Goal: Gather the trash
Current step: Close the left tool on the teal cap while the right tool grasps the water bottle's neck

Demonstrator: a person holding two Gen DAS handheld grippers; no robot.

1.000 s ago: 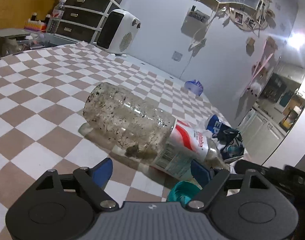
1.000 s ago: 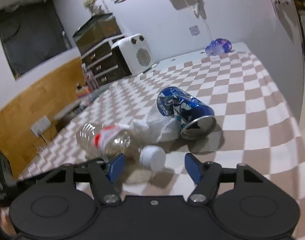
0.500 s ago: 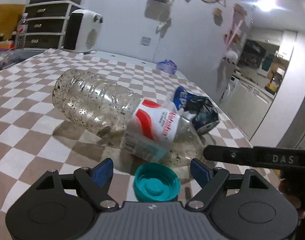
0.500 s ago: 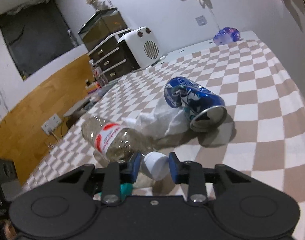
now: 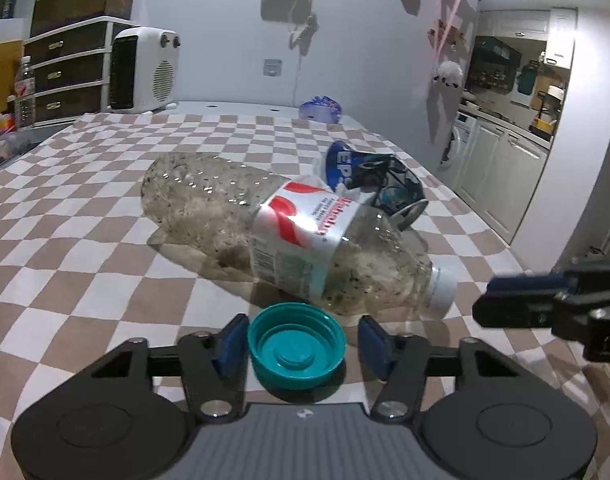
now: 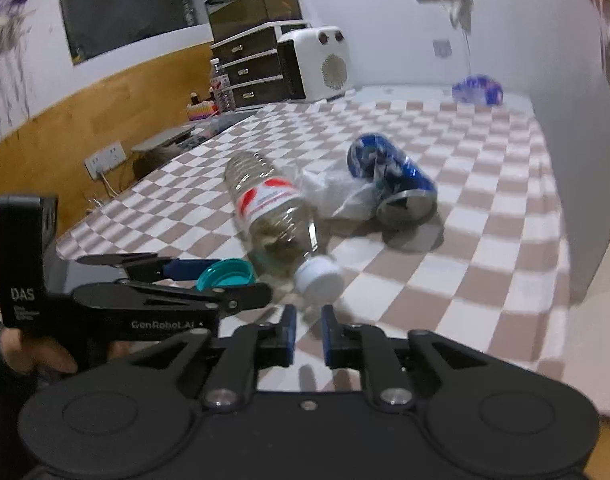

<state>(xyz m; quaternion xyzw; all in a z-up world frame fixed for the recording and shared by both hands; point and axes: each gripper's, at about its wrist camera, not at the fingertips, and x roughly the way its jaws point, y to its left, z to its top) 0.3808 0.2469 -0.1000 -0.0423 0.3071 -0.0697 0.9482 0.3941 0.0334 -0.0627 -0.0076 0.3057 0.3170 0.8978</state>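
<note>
A dirty clear plastic bottle [image 5: 289, 236] with a red and white label lies on its side on the checkered tablecloth [image 5: 65, 216]; it also shows in the right wrist view [image 6: 273, 216]. Its white cap [image 6: 319, 278] points at my right gripper [image 6: 307, 334], which is nearly shut and empty, just short of the cap. A teal lid [image 5: 297, 350] lies open side up between the fingers of my left gripper [image 5: 299, 346], which is open around it with small gaps. A crushed blue can [image 6: 393, 180] and crumpled clear plastic [image 6: 337, 192] lie behind the bottle.
A white heater [image 5: 143, 70] and a drawer unit [image 5: 65, 76] stand at the back left. A purple wrapper [image 5: 320, 107] lies at the far edge. The table's right edge [image 6: 561, 240] drops off near the can.
My left gripper has moved up to the teal lid and narrowed around it. My right gripper has closed and now sits back from the bottle's white cap, which was between its fingers.
</note>
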